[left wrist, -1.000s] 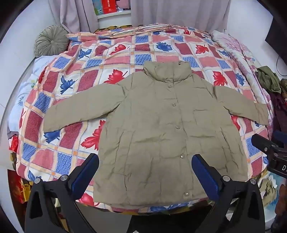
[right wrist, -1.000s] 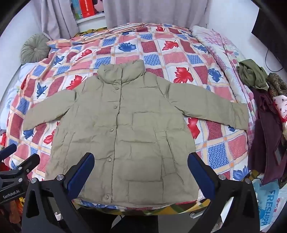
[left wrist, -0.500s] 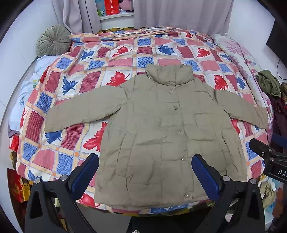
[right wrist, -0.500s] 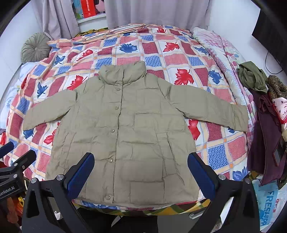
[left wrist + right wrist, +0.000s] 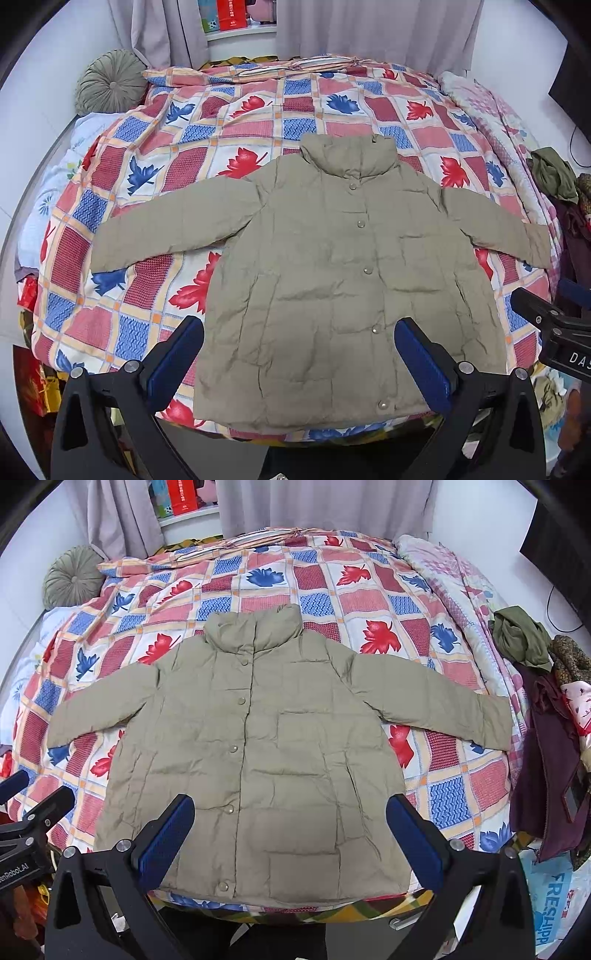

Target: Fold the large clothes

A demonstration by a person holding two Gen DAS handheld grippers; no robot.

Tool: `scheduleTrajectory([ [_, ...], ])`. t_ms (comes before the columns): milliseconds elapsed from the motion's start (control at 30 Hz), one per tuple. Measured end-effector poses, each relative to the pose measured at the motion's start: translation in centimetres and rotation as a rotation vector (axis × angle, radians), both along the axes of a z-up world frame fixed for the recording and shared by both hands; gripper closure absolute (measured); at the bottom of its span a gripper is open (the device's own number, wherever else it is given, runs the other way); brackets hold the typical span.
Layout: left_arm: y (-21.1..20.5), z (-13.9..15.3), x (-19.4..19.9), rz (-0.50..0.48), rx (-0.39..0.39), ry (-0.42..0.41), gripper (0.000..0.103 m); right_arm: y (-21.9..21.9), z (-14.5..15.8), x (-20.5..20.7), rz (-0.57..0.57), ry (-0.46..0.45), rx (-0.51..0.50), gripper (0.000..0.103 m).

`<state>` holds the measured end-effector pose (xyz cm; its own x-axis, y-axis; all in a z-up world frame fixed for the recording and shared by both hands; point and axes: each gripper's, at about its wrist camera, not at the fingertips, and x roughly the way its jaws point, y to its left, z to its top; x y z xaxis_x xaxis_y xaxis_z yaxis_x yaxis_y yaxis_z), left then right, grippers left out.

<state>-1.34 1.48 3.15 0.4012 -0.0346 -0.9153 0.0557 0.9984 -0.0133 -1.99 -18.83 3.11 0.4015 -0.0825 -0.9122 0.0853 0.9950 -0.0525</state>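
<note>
- Bedroom setting: bed (image 5: 258, 122) with a leaf-and-check patchwork quilt is serving as the work surface; grey curtains (image 5: 369, 29) are hanging behind it, and a round green cushion (image 5: 110, 83) is sitting at the far left corner.
- Khaki padded jacket (image 5: 332, 266) is lying flat on the quilt, front side up, snaps closed, collar pointing away from the cameras, hem sitting at the near edge of the bed.
- Both sleeves are lying spread outward: left sleeve (image 5: 173, 225) and right sleeve (image 5: 436, 705) are resting on the quilt, neither one folded in.
- Left gripper (image 5: 299, 354) is hovering over the hem, jaws standing wide apart, gripping nothing.
- Right gripper (image 5: 290, 830) is hovering likewise over the hem, jaws wide apart, gripping nothing.
- Pile of other clothes (image 5: 546, 709) is lying off the right edge of the bed, well apart from the jacket.
- Progress judgement: garment is looking laid out and smoothed; no fold is showing yet. Sleeves inward, then body folding, are remaining, so the task is appearing to be at its start.
</note>
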Motion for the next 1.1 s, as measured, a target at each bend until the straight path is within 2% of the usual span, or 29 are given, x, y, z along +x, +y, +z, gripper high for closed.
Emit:
scheduleTrajectory([
  [1100,0.32,-0.04,-0.04,-0.005,-0.002,-0.002,0.0,0.08,0.03,-0.03,-0.003,0.0,-0.001,0.0],
])
